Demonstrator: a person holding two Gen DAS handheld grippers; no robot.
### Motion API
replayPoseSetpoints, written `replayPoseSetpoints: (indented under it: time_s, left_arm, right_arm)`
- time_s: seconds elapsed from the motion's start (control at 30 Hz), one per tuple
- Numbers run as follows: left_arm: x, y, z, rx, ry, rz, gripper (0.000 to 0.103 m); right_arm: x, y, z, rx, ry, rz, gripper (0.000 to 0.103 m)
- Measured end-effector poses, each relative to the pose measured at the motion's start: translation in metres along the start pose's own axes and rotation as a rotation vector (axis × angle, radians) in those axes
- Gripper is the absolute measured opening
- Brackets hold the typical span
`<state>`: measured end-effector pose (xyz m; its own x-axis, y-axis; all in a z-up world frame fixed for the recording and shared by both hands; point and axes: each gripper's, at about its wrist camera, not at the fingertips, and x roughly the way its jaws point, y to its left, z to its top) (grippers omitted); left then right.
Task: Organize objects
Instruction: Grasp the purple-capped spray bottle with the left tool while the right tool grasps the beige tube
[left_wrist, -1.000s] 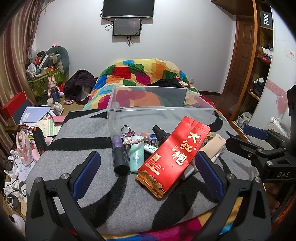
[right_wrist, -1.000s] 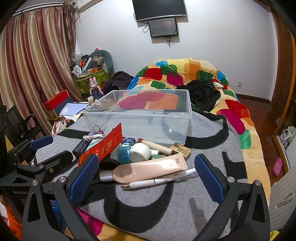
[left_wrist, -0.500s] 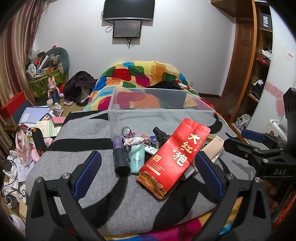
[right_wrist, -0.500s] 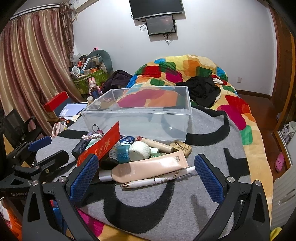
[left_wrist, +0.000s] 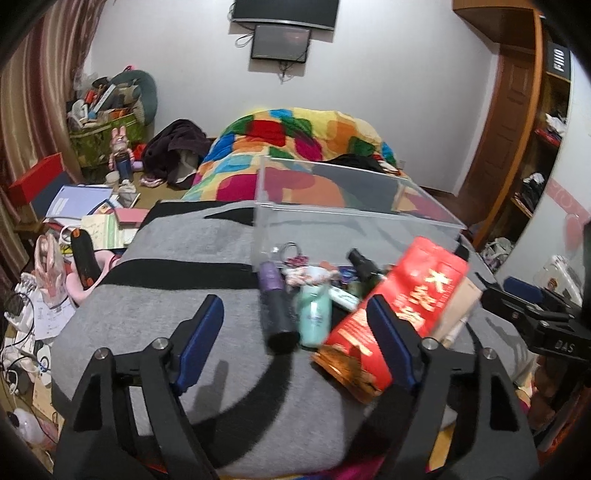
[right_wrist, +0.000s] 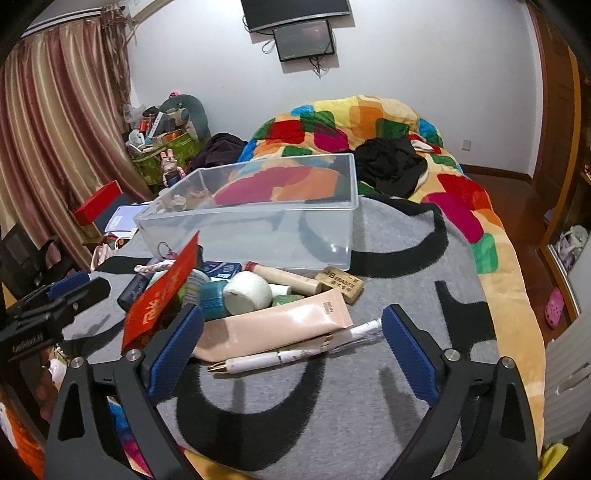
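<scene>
Black hand-held gripper (right_wrist: 291, 345) frame, blue textured pads (right_wrist: 175, 349), silver screws

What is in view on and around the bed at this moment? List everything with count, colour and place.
storage bin: 1, clear, on the grey blanket behind the pile, nothing in it
red pouch: 1, red with gold characters, leaning on the pile
cream tube: 1, beige, front of pile
pen: 1, white with gold tip, in front of the tube
dark bottle: 1, purple-black, lying at the pile's left
mint bottle: 1, pale green, beside the dark bottle
white roll: 1, white, mid pile
eraser block: 1, tan, right of pile
grey blanket: 1, grey with black bands
quilt: 1, multicoloured, behind
left claw: open, holding nothing
right claw: open, holding nothing
</scene>
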<state>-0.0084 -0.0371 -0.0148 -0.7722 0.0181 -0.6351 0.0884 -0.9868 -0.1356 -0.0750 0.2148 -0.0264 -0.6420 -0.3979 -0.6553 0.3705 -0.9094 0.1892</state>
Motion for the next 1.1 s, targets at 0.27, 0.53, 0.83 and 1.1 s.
replayPoseSetpoints:
  time_s: [0.27,0.53,0.83,1.1]
  left_arm:
    - [0.031,0.015,0.002,-0.04,0.079,0.003,0.07]
    - [0.054,0.021,-0.002,-0.074,0.138,-0.026,0.056]
    - [0.052,0.023,-0.011,-0.038,0.135,0.014,0.027]
    - [0.036,0.02,-0.023,0.033,0.127,0.034,0.025]
  right_arm:
    - [0.014,-0.001,-0.001,0.006,0.048,-0.005,0.089]
    - [0.029,-0.015,0.009,-0.003,0.054,-0.074,0.085]
    - [0.044,-0.021,0.005,0.018,0.122,-0.008,0.064]
    - [0.034,-0.013,-0.001,-0.063,0.129,-0.017,0.037]
